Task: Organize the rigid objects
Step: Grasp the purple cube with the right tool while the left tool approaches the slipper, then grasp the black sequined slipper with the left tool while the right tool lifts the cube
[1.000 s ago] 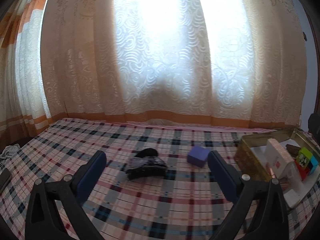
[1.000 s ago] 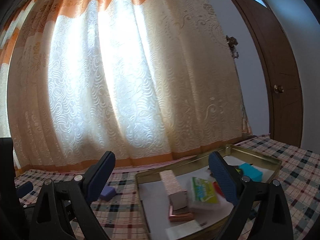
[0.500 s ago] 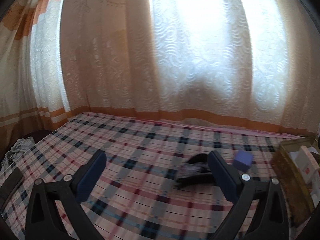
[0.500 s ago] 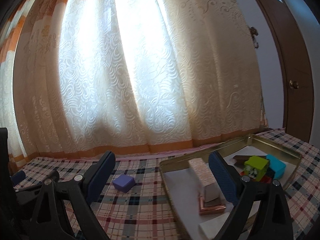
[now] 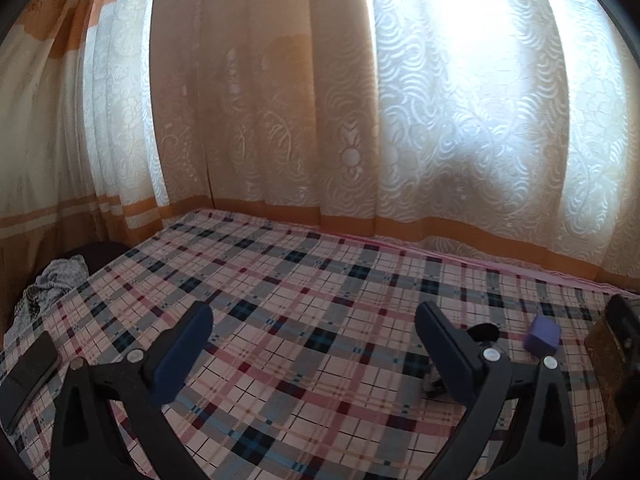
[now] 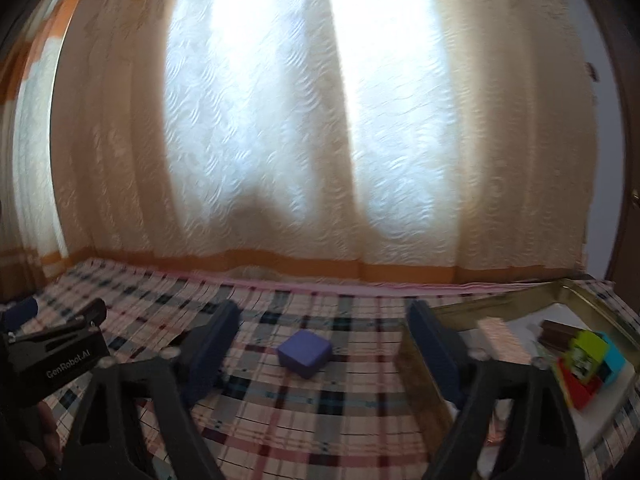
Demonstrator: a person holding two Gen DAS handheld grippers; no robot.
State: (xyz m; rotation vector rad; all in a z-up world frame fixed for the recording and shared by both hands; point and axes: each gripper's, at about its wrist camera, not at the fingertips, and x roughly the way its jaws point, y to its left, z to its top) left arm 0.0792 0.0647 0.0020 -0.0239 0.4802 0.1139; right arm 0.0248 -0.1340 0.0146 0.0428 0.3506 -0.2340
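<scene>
- Left wrist view: the left gripper [image 5: 314,354] hangs over the plaid-covered bed [image 5: 304,288] with its jaws wide and nothing between them, only bare cloth. It looks to be idling, leaving the work to the other hand.
- The purple cube [image 5: 543,335] lies on the bed toward its right side, past the right-hand finger, with a dark bundle [image 5: 482,332] partly hidden behind that finger. Beyond the cube, the brown wall of the tray [image 5: 604,364] shows at the picture's edge.
- A phone [image 5: 28,368] lies by the bed's left edge, near crumpled cloth [image 5: 52,284]; neither seems part of the sorting.
- Right wrist view: the right gripper [image 6: 322,338] points at the purple cube [image 6: 305,353], which sits between and ahead of the jaws, untouched. The jaws are closing from wide, likely narrowing for this small block.
- The gold-rimmed tray [image 6: 516,300] at the bed's right side already holds a pink box [image 6: 502,338], a green block [image 6: 587,350] and a blue block [image 6: 612,362], so the cube probably goes there next.
</scene>
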